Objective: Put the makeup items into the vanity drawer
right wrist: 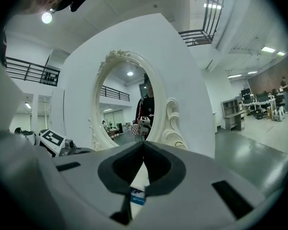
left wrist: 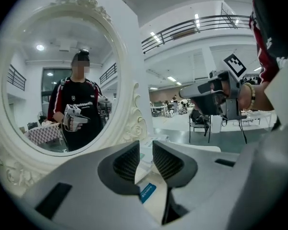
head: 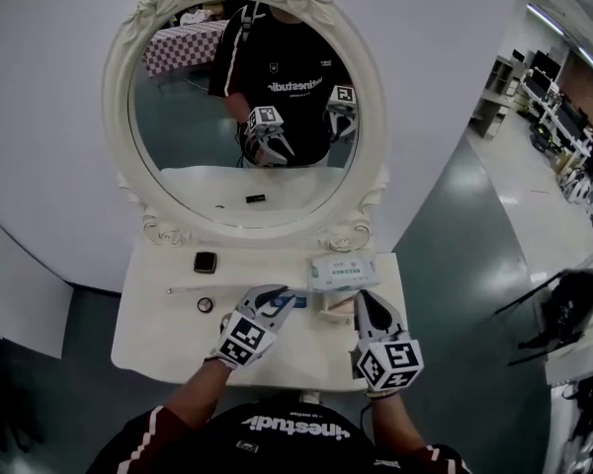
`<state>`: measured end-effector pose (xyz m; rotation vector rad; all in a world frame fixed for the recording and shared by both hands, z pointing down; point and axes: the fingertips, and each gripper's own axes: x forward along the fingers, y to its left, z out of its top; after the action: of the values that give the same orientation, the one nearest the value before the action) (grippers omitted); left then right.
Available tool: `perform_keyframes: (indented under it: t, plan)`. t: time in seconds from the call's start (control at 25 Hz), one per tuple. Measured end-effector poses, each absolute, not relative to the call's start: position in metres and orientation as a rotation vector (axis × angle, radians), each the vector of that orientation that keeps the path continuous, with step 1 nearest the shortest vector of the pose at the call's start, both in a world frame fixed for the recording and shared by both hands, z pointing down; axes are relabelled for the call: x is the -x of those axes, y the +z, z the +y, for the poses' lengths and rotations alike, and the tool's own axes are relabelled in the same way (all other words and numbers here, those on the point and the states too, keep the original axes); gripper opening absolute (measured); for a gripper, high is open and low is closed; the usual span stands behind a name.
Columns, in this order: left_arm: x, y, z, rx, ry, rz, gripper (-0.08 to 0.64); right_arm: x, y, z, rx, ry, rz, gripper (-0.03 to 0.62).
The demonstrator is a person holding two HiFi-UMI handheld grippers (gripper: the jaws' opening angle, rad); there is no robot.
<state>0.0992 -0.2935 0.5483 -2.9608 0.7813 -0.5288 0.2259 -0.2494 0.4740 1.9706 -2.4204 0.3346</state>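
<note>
The left arm (head: 190,401) reaches forward, its left gripper (head: 277,296) angled toward the right, jaws standing partly apart. The right arm (head: 393,419) holds the right gripper (head: 364,300) pointing straight ahead, jaw tips touching.

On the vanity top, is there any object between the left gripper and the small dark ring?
Nothing visible stands between them. Only bare tabletop separates the left gripper from the small dark ring. The thin stick lies farther back, off that line.
</note>
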Motion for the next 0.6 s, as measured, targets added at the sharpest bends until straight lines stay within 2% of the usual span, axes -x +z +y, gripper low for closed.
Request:
perform_keyframes:
  t: [0.6]
  plan:
    - [0.014, 0.485, -0.289, 2.999, -0.241, 1.016, 0.08, -0.153, 0.449, -0.249, -1.914, 0.265, -2.439, 0.003]
